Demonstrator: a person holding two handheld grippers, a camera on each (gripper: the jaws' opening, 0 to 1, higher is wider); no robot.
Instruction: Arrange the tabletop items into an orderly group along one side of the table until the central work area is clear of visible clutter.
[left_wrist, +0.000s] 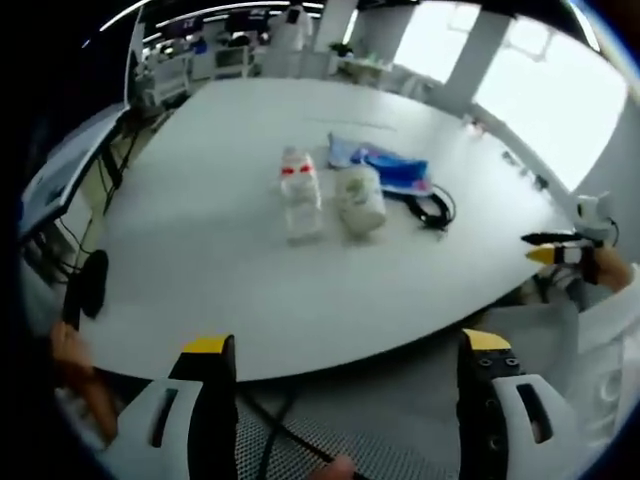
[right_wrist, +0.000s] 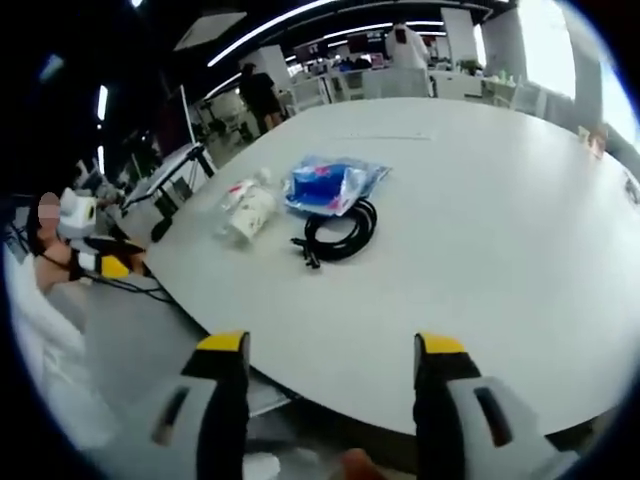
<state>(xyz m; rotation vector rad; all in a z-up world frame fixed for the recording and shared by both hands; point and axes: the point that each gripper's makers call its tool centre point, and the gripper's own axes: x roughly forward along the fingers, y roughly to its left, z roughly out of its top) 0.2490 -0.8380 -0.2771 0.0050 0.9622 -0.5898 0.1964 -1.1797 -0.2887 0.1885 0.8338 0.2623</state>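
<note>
Tabletop items sit in 1 loose cluster near the middle of the large white oval table (left_wrist: 200, 290), well apart from both of your claws. Your left gripper (left_wrist: 345, 350) is released, its 2 yellow-tipped jaws spread wide and holding nothing; they hang off the near edge of the table, over the grey floor. Your right gripper (right_wrist: 330, 345) is likewise spread wide and empty, its jaw tips over the table's near edge and touching nothing.

Beyond your left jaws, the left gripper view shows a clear plastic bottle with a red label (left_wrist: 300, 195) lying beside a pale crumpled plastic bottle (left_wrist: 360, 200); whether they touch, you cannot tell. Behind them lies a flat blue and white plastic packet (left_wrist: 385, 165), and a coiled black cable (left_wrist: 432, 208) rests just beside the packet's right end. At the right rim of that view your other claw shows, held past the table edge.

The right gripper view takes the same cluster from another side: the cable (right_wrist: 340, 232) comes nearest, touching the packet (right_wrist: 332, 185), with the 2 bottles (right_wrist: 245, 205) overlapping to the left. The left gripper (right_wrist: 105, 265) shows at the left rim here. Only the left gripper view separates the 2 bottles clearly.
</note>
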